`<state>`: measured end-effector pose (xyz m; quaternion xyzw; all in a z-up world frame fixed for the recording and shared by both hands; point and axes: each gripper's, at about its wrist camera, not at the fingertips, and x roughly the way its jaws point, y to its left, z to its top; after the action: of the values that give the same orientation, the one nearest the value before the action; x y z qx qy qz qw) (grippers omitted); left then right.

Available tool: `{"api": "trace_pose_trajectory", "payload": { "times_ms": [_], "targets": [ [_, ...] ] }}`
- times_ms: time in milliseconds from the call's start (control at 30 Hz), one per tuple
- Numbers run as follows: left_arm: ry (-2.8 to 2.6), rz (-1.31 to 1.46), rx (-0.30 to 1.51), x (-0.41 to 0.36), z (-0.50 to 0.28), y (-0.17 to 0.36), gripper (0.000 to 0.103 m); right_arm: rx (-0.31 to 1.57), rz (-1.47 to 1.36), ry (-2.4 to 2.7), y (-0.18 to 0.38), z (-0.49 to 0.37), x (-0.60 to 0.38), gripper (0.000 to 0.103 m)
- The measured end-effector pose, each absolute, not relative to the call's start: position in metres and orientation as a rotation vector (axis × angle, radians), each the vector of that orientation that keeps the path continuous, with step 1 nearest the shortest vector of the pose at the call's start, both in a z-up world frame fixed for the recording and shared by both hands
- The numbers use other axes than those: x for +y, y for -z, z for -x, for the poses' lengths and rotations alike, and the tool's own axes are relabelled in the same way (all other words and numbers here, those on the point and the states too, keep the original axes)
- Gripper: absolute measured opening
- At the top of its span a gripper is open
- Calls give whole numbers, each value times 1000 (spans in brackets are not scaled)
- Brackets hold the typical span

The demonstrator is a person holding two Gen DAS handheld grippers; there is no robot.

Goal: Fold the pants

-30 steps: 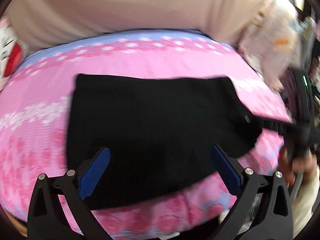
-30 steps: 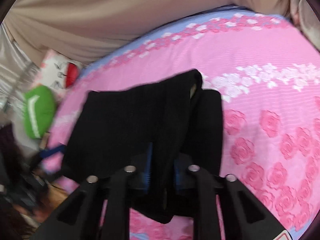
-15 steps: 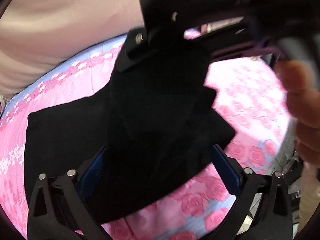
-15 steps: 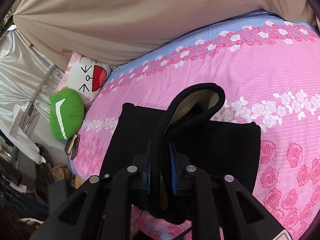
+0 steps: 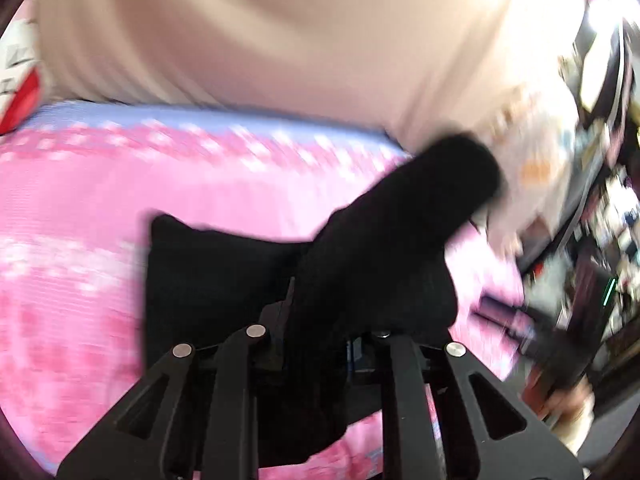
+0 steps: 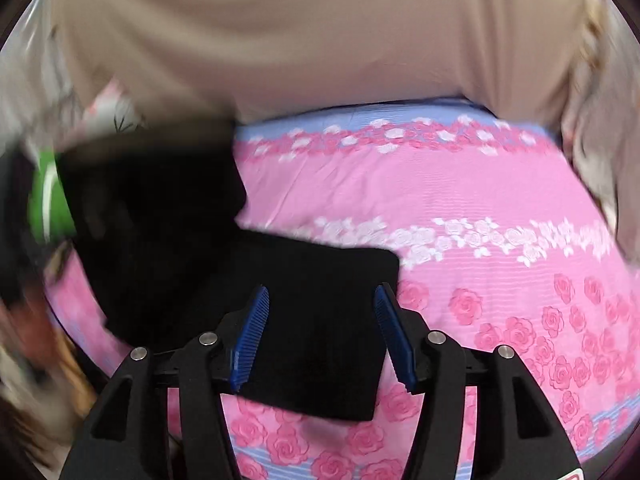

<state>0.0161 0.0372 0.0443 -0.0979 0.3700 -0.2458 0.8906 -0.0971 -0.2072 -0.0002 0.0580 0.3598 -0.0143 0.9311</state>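
The black pants (image 5: pixel 224 280) lie partly folded on the pink rose-print bed (image 5: pixel 72 208). My left gripper (image 5: pixel 320 344) is shut on a raised fold of the pants (image 5: pixel 408 232), which stands up above the flat part. In the right wrist view the flat folded part of the pants (image 6: pixel 320 320) lies under my right gripper (image 6: pixel 322 336), which is open and empty with its blue pads (image 6: pixel 252 336) apart. The lifted fold (image 6: pixel 152 216) hangs blurred at the left of that view.
A beige curtain (image 6: pixel 320 40) hangs behind the bed. A green cushion (image 6: pixel 48 200) and a white-and-red pillow (image 5: pixel 20 92) sit off the bed's left end. Cluttered shelves (image 5: pixel 600 200) stand to the right. The bed's front edge (image 6: pixel 480 452) is close.
My right gripper has opened and let go of the fold it was holding up. My left gripper, open before, has shut on that fold and now holds it raised.
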Motion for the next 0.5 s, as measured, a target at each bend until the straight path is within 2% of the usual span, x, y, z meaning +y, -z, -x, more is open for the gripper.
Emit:
{"api": "trace_pose_trajectory", "payload": {
  "times_ms": [200,300,500],
  "targets": [
    [308,231,654,120,3,-80,17,767,80,-159,33,69,-105,55],
    [235,231,648,138,2,-78,17,794,136,-205,45,46,-70,56],
    [163,268,681,165,-1,-62,18,864,230,-187,81,6,-31,65]
  ]
}}
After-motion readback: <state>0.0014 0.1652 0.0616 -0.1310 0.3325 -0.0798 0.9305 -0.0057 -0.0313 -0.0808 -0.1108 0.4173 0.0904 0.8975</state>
